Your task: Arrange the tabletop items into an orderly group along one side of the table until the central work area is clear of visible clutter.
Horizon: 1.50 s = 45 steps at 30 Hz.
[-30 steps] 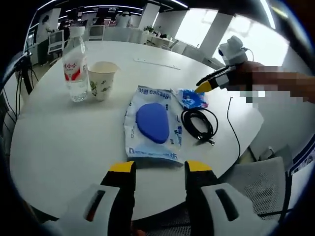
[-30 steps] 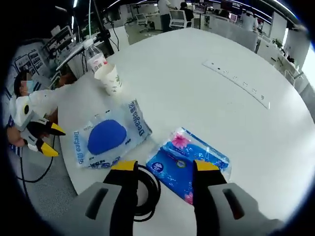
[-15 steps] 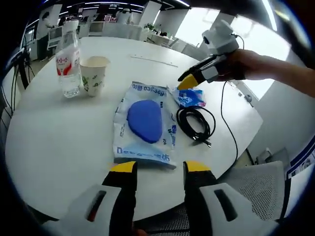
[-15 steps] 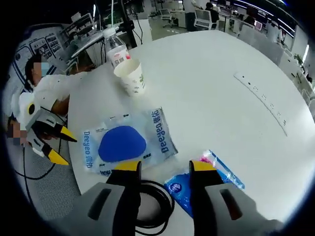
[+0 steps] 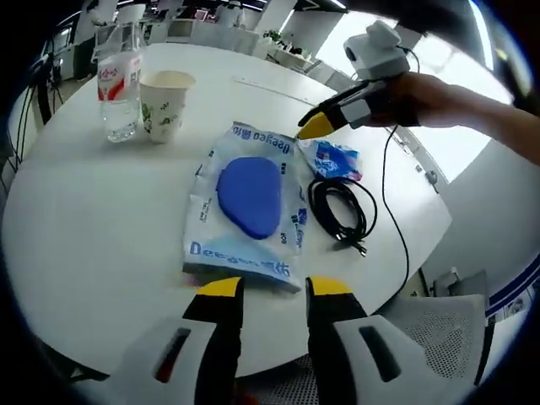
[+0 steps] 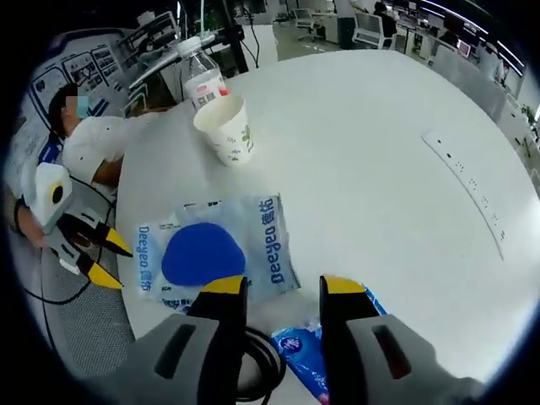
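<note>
A Deeyeo wipes pack (image 5: 249,198) with a blue oval lid lies flat on the round white table (image 5: 101,211). Beside it lie a small blue tissue pack (image 5: 335,159) and a coiled black cable (image 5: 342,211). My left gripper (image 5: 276,288) stands open just short of the wipes pack's near edge. My right gripper (image 5: 316,126), held by a hand, hovers above the tissue pack. In the right gripper view its open jaws (image 6: 283,287) straddle the tissue pack (image 6: 305,350) and the cable (image 6: 257,371), with the wipes pack (image 6: 211,253) ahead. The left gripper (image 6: 110,260) shows open at the left.
A paper cup (image 5: 164,105) and a water bottle (image 5: 118,80) stand together at the table's far side; cup (image 6: 226,128), bottle (image 6: 202,80). A thin cord (image 5: 392,219) runs off the table edge. A flat strip (image 6: 472,190) lies on the wide bare tabletop (image 6: 363,152).
My left gripper has come closer to the wipes pack's near edge. My right gripper has shifted from over the tissue pack toward the wipes pack. Nothing was taken hold of.
</note>
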Motion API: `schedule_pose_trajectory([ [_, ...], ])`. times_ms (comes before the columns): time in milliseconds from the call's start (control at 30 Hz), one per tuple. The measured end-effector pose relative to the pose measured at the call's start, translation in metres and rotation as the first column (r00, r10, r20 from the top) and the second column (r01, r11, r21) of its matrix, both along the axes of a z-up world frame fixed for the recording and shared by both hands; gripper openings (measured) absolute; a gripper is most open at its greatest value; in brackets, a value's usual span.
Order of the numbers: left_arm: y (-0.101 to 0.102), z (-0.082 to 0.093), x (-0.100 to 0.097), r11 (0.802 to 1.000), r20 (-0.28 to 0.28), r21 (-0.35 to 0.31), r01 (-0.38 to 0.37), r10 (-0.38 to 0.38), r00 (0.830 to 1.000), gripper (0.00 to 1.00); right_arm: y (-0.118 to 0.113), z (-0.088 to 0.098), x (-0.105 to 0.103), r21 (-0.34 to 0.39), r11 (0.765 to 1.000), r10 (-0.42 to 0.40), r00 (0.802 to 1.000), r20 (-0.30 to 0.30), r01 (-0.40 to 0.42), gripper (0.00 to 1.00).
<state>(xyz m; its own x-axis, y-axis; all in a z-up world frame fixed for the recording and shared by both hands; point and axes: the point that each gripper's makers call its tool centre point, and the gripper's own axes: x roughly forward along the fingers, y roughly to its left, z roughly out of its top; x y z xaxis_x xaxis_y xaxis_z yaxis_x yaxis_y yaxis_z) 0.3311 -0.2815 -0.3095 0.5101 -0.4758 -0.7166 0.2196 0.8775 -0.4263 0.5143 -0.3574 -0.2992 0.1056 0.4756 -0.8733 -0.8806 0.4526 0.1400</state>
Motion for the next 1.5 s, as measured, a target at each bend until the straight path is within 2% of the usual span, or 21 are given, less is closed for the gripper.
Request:
schedule_pose_trajectory([
  [233,-0.005,-0.004,0.005,1.000,-0.008,0.013,-0.004,0.004,1.000,0.25,0.006,-0.017,-0.006,-0.005,1.000,0.024,1.000,-0.020,-0.024,0.26],
  [400,-0.007,-0.007,0.007,1.000,-0.019,0.026,-0.010,0.010,1.000,0.24,0.007,-0.028,-0.009,-0.013,1.000,0.024,1.000,-0.019,-0.024,0.25],
  [500,-0.007,-0.009,0.008,0.999,-0.027,0.038,-0.009,0.010,1.000,0.21,0.003,-0.027,-0.004,-0.028,0.999,0.038,0.999,0.030,-0.037,0.14],
  [567,-0.007,-0.009,0.008,0.999,-0.030,0.035,-0.010,0.011,1.000,0.22,0.000,-0.025,-0.004,-0.020,0.999,0.028,0.999,0.027,-0.027,0.04],
  [633,-0.007,-0.010,0.009,0.999,-0.030,0.038,-0.007,0.008,1.000,0.21,0.002,-0.021,-0.007,0.019,1.000,0.001,1.000,0.005,-0.001,0.01],
  [700,-0.007,-0.010,0.009,0.999,-0.032,0.037,-0.007,0.008,0.999,0.20,0.002,-0.019,-0.010,0.026,1.000,0.011,1.000,0.008,-0.012,0.00],
  [933,-0.003,-0.009,0.012,0.999,-0.033,0.044,-0.006,0.007,0.999,0.20,-0.004,-0.013,-0.017,0.018,1.000,0.011,0.999,0.044,-0.012,0.00],
  [1233,0.008,-0.012,0.022,0.999,-0.035,0.050,-0.014,0.016,0.999,0.20,-0.022,0.007,-0.030,0.074,0.996,-0.059,0.996,0.070,0.054,0.00],
  [1400,0.010,-0.012,0.032,0.998,-0.030,0.058,-0.003,0.005,1.000,0.20,-0.035,0.006,-0.037,0.078,0.992,-0.101,0.992,0.071,0.096,0.00],
  [1500,0.011,-0.012,0.040,0.998,-0.025,0.060,0.003,-0.001,1.000,0.21,-0.045,0.005,-0.040,0.120,0.970,-0.215,0.976,0.043,0.209,0.00],
])
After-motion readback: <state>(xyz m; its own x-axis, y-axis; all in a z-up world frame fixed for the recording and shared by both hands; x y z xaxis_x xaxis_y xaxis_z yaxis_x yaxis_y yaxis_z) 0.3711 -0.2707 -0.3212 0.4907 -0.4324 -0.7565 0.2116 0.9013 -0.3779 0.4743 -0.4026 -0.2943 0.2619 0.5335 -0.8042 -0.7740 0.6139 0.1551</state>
